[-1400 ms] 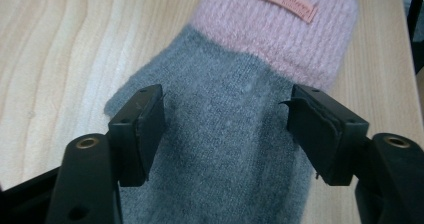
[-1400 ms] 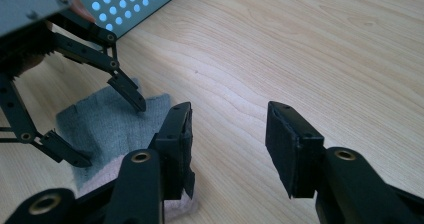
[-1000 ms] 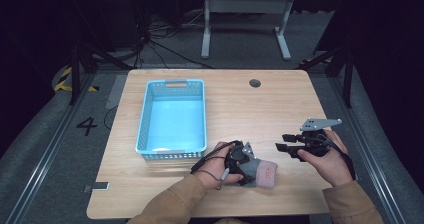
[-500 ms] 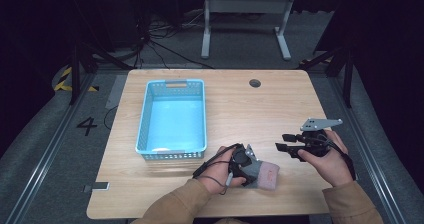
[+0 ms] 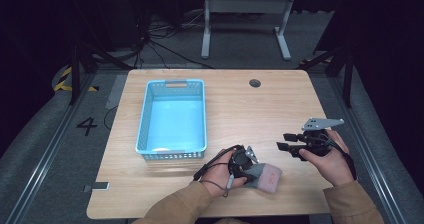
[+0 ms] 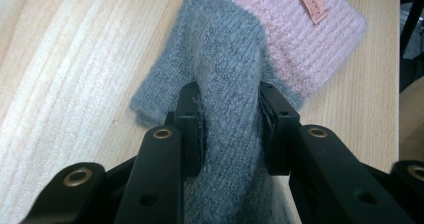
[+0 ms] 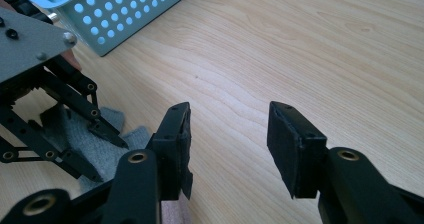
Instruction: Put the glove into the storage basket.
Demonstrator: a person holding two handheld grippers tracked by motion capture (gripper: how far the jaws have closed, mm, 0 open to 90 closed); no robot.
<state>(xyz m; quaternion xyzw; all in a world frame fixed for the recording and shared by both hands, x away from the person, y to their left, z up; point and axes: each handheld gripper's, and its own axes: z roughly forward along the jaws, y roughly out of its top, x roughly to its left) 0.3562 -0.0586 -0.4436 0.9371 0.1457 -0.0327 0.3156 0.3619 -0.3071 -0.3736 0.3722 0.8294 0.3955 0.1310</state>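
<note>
While both hands are working at the lower edge of the high view, the items are standing as follows.

Table (image 5: 235,109): light wood top, occupying the middle of the high view; a round cable hole (image 5: 255,83) is sitting at its upper right.

Basket (image 5: 148,114): light blue perforated plastic, lying left of centre in the high view; its corner is showing at the upper left of the right gripper view.

Sock (image 6: 235,79): grey knit with a pink ribbed cuff carrying a small tag, lying on the table at the lower centre of the high view, just right of the left hand and well apart from the basket.

Left gripper (image 6: 229,129): jaws clenching a raised fold of the grey part of the sock, pads pressing it on both sides, at the lower centre of the left gripper view.

Right gripper (image 7: 229,139): jaws standing wide apart, grasping nothing, bare wood showing between them; it is being held at the lower right of the high view, near the sock.
</note>
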